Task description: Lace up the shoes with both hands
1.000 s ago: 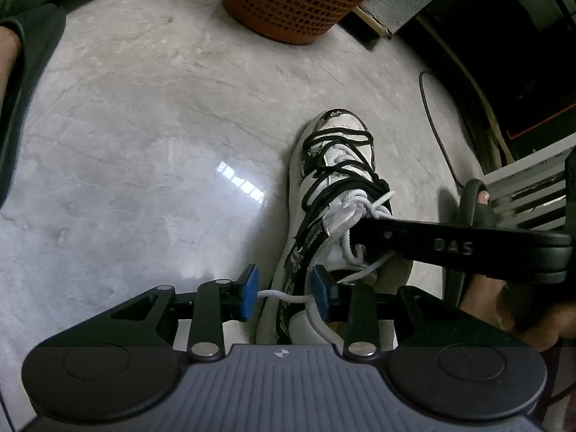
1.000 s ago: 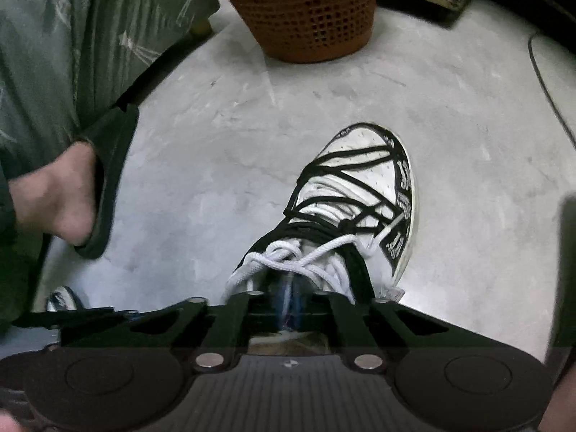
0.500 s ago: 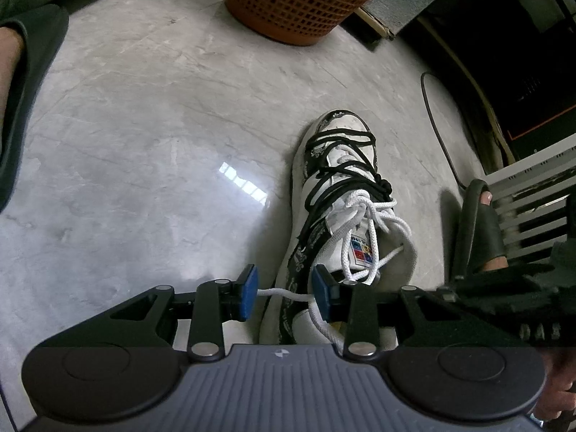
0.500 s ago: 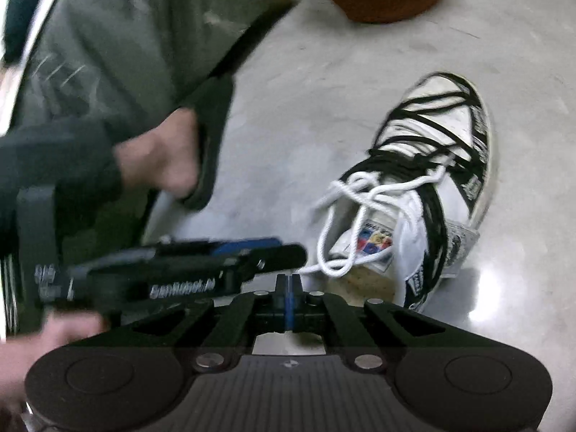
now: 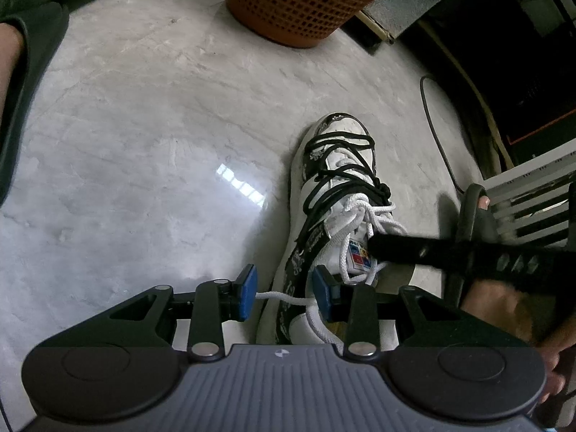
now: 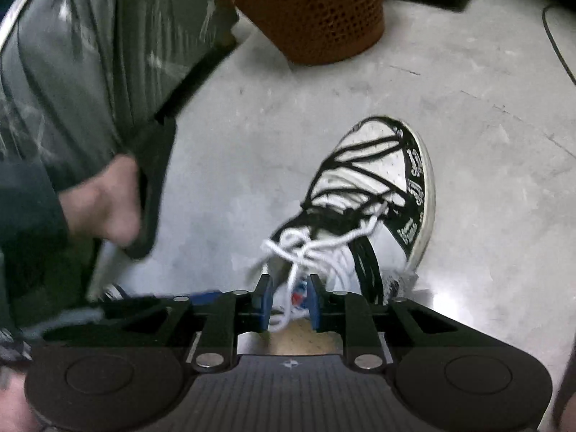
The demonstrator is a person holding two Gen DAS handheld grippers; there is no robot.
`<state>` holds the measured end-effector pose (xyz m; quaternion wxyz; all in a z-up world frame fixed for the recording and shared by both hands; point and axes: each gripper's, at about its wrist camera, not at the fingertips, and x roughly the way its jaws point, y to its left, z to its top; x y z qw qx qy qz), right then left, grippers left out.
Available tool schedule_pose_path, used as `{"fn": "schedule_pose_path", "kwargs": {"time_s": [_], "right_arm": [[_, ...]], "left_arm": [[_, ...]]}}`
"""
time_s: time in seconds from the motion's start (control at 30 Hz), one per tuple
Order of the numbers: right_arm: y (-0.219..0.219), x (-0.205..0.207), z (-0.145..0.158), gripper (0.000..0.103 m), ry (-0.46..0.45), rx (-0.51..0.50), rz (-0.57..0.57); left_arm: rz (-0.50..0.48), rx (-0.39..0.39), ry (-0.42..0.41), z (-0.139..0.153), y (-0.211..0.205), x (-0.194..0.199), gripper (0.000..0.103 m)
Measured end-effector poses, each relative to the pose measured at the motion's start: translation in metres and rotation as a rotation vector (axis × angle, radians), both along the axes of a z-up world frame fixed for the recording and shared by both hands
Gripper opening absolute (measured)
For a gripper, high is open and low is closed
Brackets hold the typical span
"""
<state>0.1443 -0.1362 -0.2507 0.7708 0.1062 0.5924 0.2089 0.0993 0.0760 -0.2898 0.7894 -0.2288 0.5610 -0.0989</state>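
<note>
A white sneaker [image 5: 338,180] with black lacing and a loose white lace [image 5: 363,216] stands on the grey floor. My left gripper [image 5: 284,293] hovers by its heel with jaws apart. A white lace strand [image 5: 280,297] crosses the gap and the pads do not press it. In the right wrist view, my right gripper [image 6: 289,302] is over the tongue of the sneaker [image 6: 378,165] and its jaws are opening. A white lace strand [image 6: 292,280] runs between the pads, untouched. One of the right gripper's fingers [image 5: 414,252] reaches in from the right over the tongue.
An orange mesh basket [image 5: 306,0] stands beyond the shoe. A black cable [image 5: 432,126] and a white rack [image 5: 532,187] lie to the right. The person's feet in dark slippers [image 6: 147,187] flank the shoe, one near the rack [image 5: 475,212].
My right gripper, shut before, has parted its jaws and swung back over the shoe's tongue. The left gripper and the strand across it have not moved.
</note>
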Motion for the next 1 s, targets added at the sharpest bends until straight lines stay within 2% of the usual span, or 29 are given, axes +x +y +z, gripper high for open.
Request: {"fn": "schedule_pose_path", "kwargs": {"time_s": [0.13, 0.2, 0.27, 0.33, 0.37, 0.43, 0.53, 0.6, 0.67, 0.83, 0.93, 1.0], "right_arm": [[0.007, -0.001, -0.003, 0.020, -0.024, -0.016, -0.019], [0.011, 0.000, -0.005, 0.019, -0.032, -0.062, -0.006], [0.018, 0.003, -0.005, 0.012, -0.038, -0.124, 0.005], [0.022, 0.006, -0.008, 0.011, 0.000, -0.144, -0.003], [0.024, 0.008, -0.009, 0.005, 0.020, -0.145, 0.000], [0.022, 0.010, -0.011, 0.004, 0.068, -0.106, 0.037], [0.006, 0.007, -0.010, 0.004, 0.094, -0.005, 0.044], [-0.008, 0.004, -0.006, 0.004, 0.108, 0.146, 0.057], [-0.015, 0.000, -0.001, 0.004, 0.120, 0.244, 0.106], [-0.022, -0.008, 0.010, 0.005, 0.096, 0.334, 0.171], [-0.027, -0.011, 0.009, 0.006, 0.122, 0.412, 0.173], [-0.025, -0.011, 0.008, 0.007, 0.132, 0.410, 0.183]], "left_arm": [[0.001, 0.000, 0.000, -0.001, -0.001, -0.001, 0.038], [0.001, 0.001, 0.000, 0.000, -0.002, 0.000, 0.038], [0.000, 0.003, 0.000, 0.000, -0.002, 0.000, 0.038], [-0.003, 0.005, 0.001, -0.001, -0.003, 0.000, 0.038], [-0.004, 0.006, 0.001, -0.001, -0.003, 0.000, 0.038], [-0.002, 0.007, 0.002, 0.000, -0.003, 0.000, 0.038], [0.004, 0.009, 0.001, 0.000, -0.002, 0.000, 0.038], [0.005, 0.010, 0.001, 0.000, -0.002, 0.000, 0.038], [0.007, 0.011, 0.001, 0.001, -0.002, 0.001, 0.038], [0.028, 0.008, -0.003, 0.000, 0.001, 0.001, 0.038], [0.056, 0.001, 0.000, -0.001, 0.007, 0.002, 0.038], [0.084, -0.012, 0.001, -0.001, 0.011, 0.002, 0.038]]}}
